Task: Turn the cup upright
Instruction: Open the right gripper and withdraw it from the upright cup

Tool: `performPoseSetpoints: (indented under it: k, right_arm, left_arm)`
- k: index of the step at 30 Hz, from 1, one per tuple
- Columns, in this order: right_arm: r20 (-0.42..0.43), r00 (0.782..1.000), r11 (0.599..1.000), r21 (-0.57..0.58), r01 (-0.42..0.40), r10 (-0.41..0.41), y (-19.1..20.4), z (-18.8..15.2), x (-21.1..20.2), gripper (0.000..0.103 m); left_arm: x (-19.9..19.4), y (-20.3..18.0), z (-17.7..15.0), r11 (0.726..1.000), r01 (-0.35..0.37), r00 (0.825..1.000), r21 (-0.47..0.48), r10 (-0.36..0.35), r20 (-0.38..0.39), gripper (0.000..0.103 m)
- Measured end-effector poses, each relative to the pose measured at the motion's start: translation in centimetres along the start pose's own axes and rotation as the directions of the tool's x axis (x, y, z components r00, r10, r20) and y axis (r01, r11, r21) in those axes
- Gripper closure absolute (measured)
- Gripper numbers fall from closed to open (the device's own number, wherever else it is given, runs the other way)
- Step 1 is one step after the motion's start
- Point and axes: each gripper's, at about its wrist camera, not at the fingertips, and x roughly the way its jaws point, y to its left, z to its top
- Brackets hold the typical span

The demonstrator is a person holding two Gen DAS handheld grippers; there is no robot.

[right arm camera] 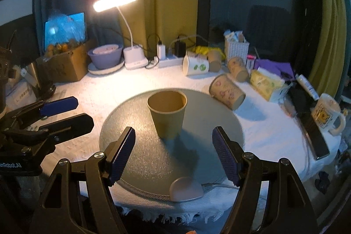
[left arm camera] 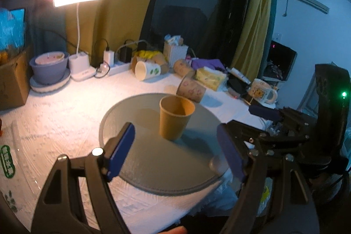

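Observation:
A brown paper cup (left arm camera: pixel 175 116) stands upright, mouth up, on a round grey mat (left arm camera: pixel 153 163); it also shows in the right wrist view (right arm camera: pixel 167 115) on the same mat (right arm camera: pixel 149 159). My left gripper (left arm camera: pixel 175 152) is open and empty, just short of the cup, fingers apart on either side. My right gripper (right arm camera: pixel 173 155) is open and empty, also just short of the cup. The left gripper shows at the left of the right wrist view (right arm camera: pixel 65 112), and the right gripper at the right of the left wrist view (left arm camera: pixel 269 124).
A flowered paper cup (right arm camera: pixel 227 93) lies on its side behind the mat. A white cup (right arm camera: pixel 195 66), more cups, a tissue pack (right arm camera: pixel 266 81), a mug (right arm camera: pixel 328 112), a desk lamp (right arm camera: pixel 133 58), a bowl (right arm camera: pixel 105 56) and a cardboard box (right arm camera: pixel 65 63) line the back. A pink lid (right arm camera: pixel 185 189) lies at the mat's near edge.

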Motion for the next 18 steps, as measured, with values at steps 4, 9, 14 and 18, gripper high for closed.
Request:
performPoseSetpoints:
  k: [4, 9, 14, 18]
  right_arm:
    - [0.032, 0.999, 1.0, -0.004, 0.012, -0.012, 0.0, 0.6, -1.6, 0.027]
    - [0.081, 0.996, 1.0, -0.005, 0.025, -0.024, -0.2, 1.2, -3.5, 0.027]
    - [0.12, 0.992, 0.999, -0.006, 0.037, -0.036, -0.5, 1.8, -5.2, 0.027]
    - [0.144, 0.988, 0.999, -0.001, 0.051, -0.05, -0.8, 2.1, -6.1, 0.027]
  left_arm:
    - [-1.2, -0.5, 0.8, 1.0, 0.009, 0.999, 0.009, -0.01, 0.038, 0.012]
    - [-2.4, -1.4, 1.6, 1.0, 0.008, 0.997, 0.029, -0.01, 0.075, 0.012]
    - [-3.8, -2.3, 2.3, 0.998, -0.004, 0.991, 0.055, -0.004, 0.13, 0.012]
    - [-4.5, -3.1, 2.4, 0.996, -0.029, 0.987, 0.088, 0.015, 0.158, 0.012]
